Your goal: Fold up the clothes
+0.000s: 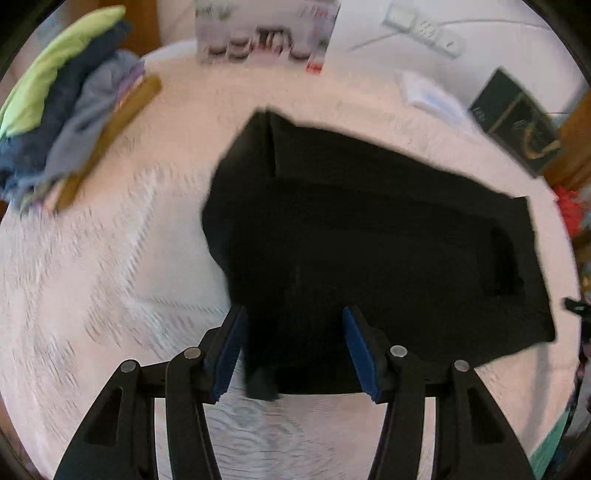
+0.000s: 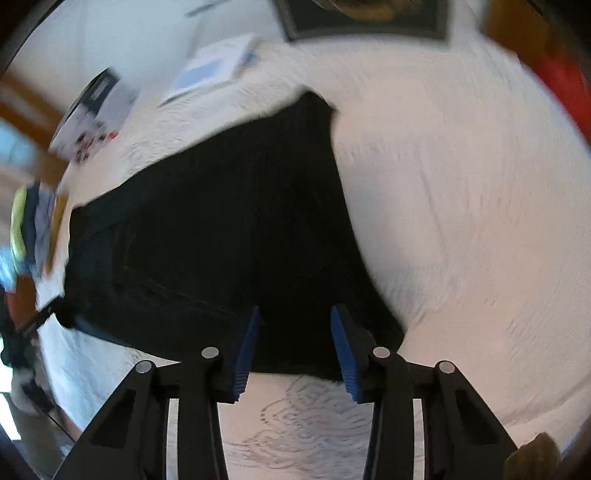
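Note:
A black garment (image 1: 369,236) lies partly folded on the white embroidered cloth (image 1: 92,277) that covers the table. My left gripper (image 1: 293,317) is open, its blue pads on either side of the garment's near left corner, just above it. In the right wrist view the same garment (image 2: 221,229) spreads ahead and to the left. My right gripper (image 2: 295,317) is open over the garment's near right edge, holding nothing. Both views are motion-blurred.
A pile of folded clothes (image 1: 66,110), green, navy and grey-blue, sits at the far left. A printed box (image 1: 266,33), a power strip (image 1: 424,29), a white packet (image 1: 428,96) and a dark book (image 1: 517,122) lie along the back. Red items (image 1: 569,210) are at the right edge.

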The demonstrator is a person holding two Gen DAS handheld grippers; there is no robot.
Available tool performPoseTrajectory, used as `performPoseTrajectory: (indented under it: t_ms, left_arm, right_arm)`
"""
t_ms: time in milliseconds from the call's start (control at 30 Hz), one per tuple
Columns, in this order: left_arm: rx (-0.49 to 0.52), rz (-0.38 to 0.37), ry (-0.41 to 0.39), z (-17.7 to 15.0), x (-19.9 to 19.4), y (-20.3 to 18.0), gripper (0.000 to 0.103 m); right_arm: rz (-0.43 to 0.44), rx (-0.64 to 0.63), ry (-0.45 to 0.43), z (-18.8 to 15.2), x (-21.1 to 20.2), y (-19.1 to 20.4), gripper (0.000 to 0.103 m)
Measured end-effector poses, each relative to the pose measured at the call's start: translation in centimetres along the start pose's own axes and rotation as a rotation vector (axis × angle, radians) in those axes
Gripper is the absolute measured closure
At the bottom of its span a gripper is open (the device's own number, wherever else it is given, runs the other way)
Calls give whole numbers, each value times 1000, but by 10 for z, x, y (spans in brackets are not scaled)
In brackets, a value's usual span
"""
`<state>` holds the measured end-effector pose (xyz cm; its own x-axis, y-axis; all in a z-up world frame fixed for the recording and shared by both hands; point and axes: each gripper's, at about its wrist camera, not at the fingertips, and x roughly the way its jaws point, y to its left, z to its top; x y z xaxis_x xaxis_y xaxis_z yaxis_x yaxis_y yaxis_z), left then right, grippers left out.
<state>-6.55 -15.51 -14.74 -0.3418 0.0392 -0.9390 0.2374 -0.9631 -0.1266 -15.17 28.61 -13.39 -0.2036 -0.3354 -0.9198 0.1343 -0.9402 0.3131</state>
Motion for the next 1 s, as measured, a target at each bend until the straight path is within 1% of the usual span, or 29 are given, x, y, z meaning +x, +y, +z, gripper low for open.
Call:
performPoseTrajectory:
  t_ms: [67, 167, 233, 267, 300, 333, 367, 400, 433, 467, 500, 567, 633, 667, 700, 800, 833, 900, 1000]
  left_arm:
    - [-35, 27, 7, -7, 4, -15, 49]
    - [-85, 61, -39, -19, -3, -48, 50]
    - [-142, 85, -73, -33, -9, -77, 54]
    - [-174, 96, -87, -40, -12, -90, 54]
    - [-217, 101, -96, -48, -14, -105, 56]
    - [-262, 97, -103, -57, -16, -120, 64]
    - [-307, 70, -101, -65, -15, -138, 69]
    - [-329, 63, -92, -70, -13, -150, 76]
    - [-347, 61, -81, -74, -10, -165, 82]
    - [-361, 57, -73, -77, -8, -178, 85]
    - [-379, 51, -72, -81, -7, -195, 89]
    - [-379, 35, -77, -82, -4, -218, 90]
    - [-371, 24, -78, -81, 0, -242, 90]
    - [-374, 24, -79, -80, 1, -252, 90]
    - [-380, 33, -85, -81, 2, -263, 90]
    - [-403, 98, -111, -85, 3, -293, 91]
    - [-421, 112, -114, -87, 3, -301, 93]
    - [-483, 127, -133, -97, 2, -321, 94]
    - [-591, 178, -162, -105, 12, -347, 96]
  right_arm:
    - [5, -84, -1, 11, -1, 8, 63]
    - [14, -211, -2, 27, -2, 19, 63]
    - [19, -295, -2, 38, -3, 26, 63]
    - [22, -338, -3, 43, -3, 30, 69]
    - [36, -391, 26, 45, 5, 31, 74]
    - [50, -446, 56, 47, 14, 31, 86]
    - [65, -500, 86, 49, 24, 31, 88]
    - [80, -554, 116, 51, 33, 32, 88]
    - [87, -591, 154, 51, 41, 28, 91]
    - [103, -620, 143, 51, 39, 25, 93]
    - [112, -632, 168, 52, 40, 23, 94]
    - [118, -655, 215, 53, 42, 15, 95]
    - [161, -644, 243, 60, 44, 6, 97]
    - [192, -610, 255, 64, 45, 0, 98]
    - [223, -574, 267, 68, 47, -7, 99]
    - [299, -596, 284, 71, 50, -17, 99]
    - [293, -643, 282, 73, 47, -17, 102]
    - [279, -739, 277, 78, 40, -16, 103]
    - [184, -977, 129, 92, 13, -21, 102]
